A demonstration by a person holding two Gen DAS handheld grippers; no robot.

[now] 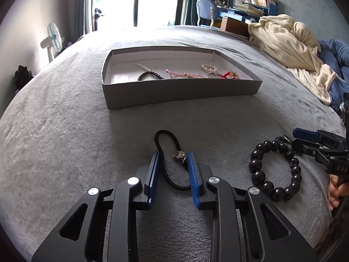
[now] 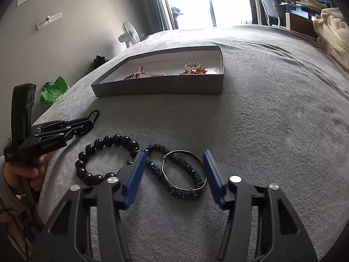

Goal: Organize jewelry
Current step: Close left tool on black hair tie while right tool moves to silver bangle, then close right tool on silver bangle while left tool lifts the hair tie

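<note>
A grey shallow box (image 1: 181,91) on the bed holds several bracelets and hair pieces; it also shows in the right wrist view (image 2: 161,87). My left gripper (image 1: 174,154) is open, low over the blanket, its jaws on either side of a black hair tie with a metal charm (image 1: 180,156). A dark bead bracelet (image 1: 257,174) lies to its right, also in the right wrist view (image 2: 98,144). My right gripper (image 2: 173,155) is open, its jaws around a blue beaded bracelet (image 2: 187,168) and a thin metal bangle (image 2: 185,152) that overlap.
A grey blanket (image 1: 65,131) covers the bed. A cream blanket (image 1: 288,43) lies bunched at the right. A fan (image 1: 53,39) stands by the left wall, a green bag (image 2: 54,91) on the floor, a desk and chair (image 1: 205,11) at the back.
</note>
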